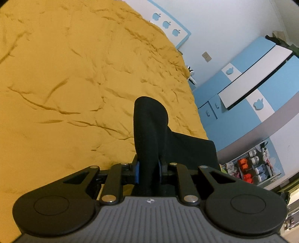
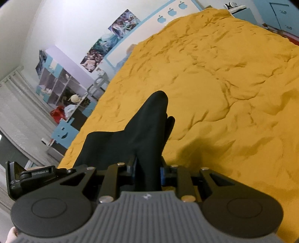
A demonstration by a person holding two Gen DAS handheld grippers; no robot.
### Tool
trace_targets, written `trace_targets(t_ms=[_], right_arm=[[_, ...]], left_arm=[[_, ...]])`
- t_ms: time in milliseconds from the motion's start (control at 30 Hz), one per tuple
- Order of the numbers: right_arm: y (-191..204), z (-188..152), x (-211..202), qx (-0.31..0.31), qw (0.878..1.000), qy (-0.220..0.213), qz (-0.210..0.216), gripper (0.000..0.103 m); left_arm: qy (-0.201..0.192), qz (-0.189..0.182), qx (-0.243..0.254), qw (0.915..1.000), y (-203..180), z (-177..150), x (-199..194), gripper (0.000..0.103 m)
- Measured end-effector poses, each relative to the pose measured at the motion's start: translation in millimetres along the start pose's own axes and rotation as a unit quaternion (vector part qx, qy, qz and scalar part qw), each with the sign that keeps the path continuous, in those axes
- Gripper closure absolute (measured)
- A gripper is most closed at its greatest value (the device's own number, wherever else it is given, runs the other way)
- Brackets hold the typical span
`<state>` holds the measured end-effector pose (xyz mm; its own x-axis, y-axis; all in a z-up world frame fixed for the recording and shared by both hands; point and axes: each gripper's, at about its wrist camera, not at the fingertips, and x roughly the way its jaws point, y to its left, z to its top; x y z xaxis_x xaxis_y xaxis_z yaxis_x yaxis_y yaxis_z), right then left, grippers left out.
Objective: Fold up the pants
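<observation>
Writing: the other unit's black camera mount (image 2: 30,179), seen at the left edge of the right wrist view, reads "GenRobot.AI"; below it are the letters "AS", the rest cut off.
Left hand-held gripper (image 1: 148,170): closed narrow, its blue pads (image 1: 137,172) pinching a bunch of the black pants (image 1: 149,129).
Right hand-held gripper (image 2: 147,171): likewise closed narrow on the pants (image 2: 130,142), the cloth standing up between the fingers.
Pants: held above the mustard-yellow bedspread (image 1: 74,74), one fold trailing toward the bed's edge in each view.
Left wrist view only: blue-and-white wardrobe (image 1: 261,78) with apple-shaped cutouts; a shelf of folded orange and blue items (image 1: 248,168).
Right wrist view only: anime-style posters (image 2: 110,41) on the wall, a lilac cubby shelf (image 2: 58,84), grey curtains (image 2: 16,115), a blue chair (image 2: 62,133) with a smiley cutout.
Both views: headboard (image 2: 168,13) with blue apple shapes.
</observation>
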<state>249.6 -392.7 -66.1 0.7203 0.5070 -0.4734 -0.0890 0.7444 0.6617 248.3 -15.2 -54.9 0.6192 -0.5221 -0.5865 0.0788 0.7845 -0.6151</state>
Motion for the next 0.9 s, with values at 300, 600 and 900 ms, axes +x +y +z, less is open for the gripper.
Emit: trace_targets(t_ms=[300, 600, 900], right_arm=[[46, -41, -14, -0.016, 0.999, 0.03, 0.031, 0.085], [89, -80, -15, -0.045, 0.996, 0.065, 0.041, 0.085], [75, -102, -3, -0.015, 0.996, 0.087, 0.009, 0.086]], left_arm=[[0.003, 0.06, 0.033, 0.9977, -2, -14, -63, 0.084], [0.003, 0.098, 0.06, 0.9934, 14, -27, -97, 0.084], [0.029, 0.037, 0.028, 0.9985, 72, -39, -68, 0.084]])
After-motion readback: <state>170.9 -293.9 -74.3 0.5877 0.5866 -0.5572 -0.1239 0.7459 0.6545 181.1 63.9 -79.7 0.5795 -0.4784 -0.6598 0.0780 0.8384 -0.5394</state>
